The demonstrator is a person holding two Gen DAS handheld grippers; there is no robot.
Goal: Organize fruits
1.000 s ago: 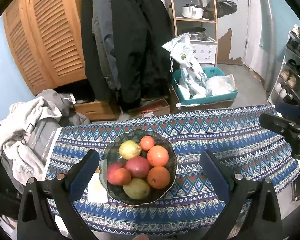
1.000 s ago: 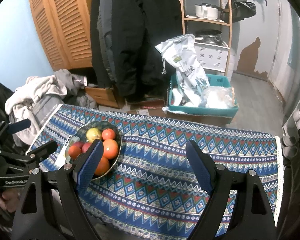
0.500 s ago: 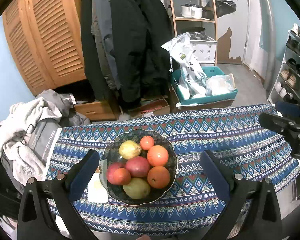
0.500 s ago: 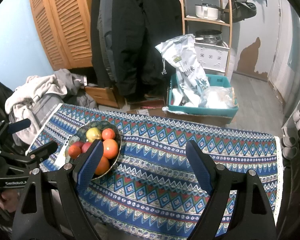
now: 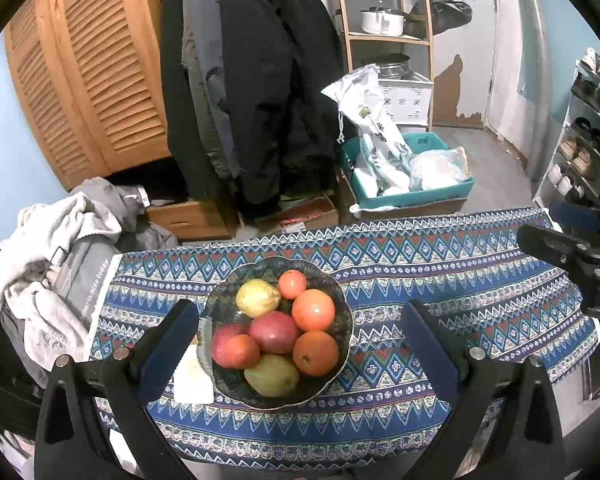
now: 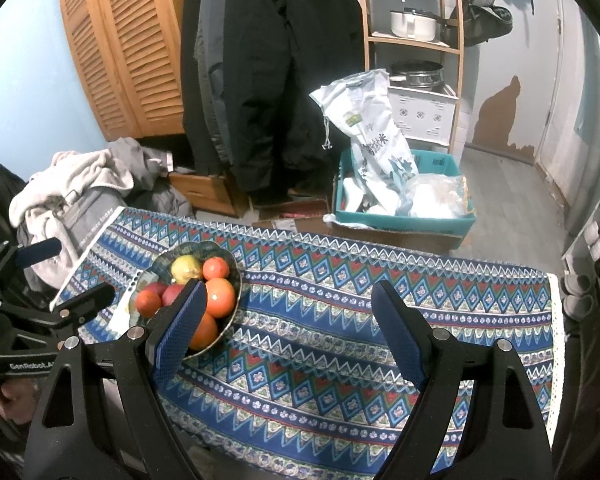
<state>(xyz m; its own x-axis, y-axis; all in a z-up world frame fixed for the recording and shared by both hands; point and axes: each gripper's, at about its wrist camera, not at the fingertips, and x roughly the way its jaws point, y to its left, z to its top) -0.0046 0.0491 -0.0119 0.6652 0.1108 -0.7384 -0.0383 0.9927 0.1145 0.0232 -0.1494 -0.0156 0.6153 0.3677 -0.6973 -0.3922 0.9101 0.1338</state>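
A dark scalloped bowl (image 5: pixel 342 294) stands on the left part of the blue patterned tablecloth (image 5: pixel 460 292). It holds two yellow pears (image 5: pixel 257 298), oranges (image 5: pixel 313 309), red apples (image 5: pixel 274 332) and a small red-orange fruit (image 5: pixel 292 284). My left gripper (image 5: pixel 298 306) hangs open above the near side of the bowl, with the fruit framed between its fingers and untouched. My right gripper (image 6: pixel 288 286) is open over bare cloth right of the bowl (image 6: pixel 236 276); its left finger covers part of the fruit. Each gripper shows in the other's view: left gripper (image 6: pixel 72 276), right gripper (image 5: pixel 572 240).
A white card (image 5: pixel 192 376) lies against the bowl's left side. A pile of clothes (image 5: pixel 52 264) sits off the table's left end. Behind the table are hanging coats (image 5: pixel 260 80), a teal crate (image 5: pixel 408 192) with bags, and a shoe rack (image 5: pixel 588 128) at right.
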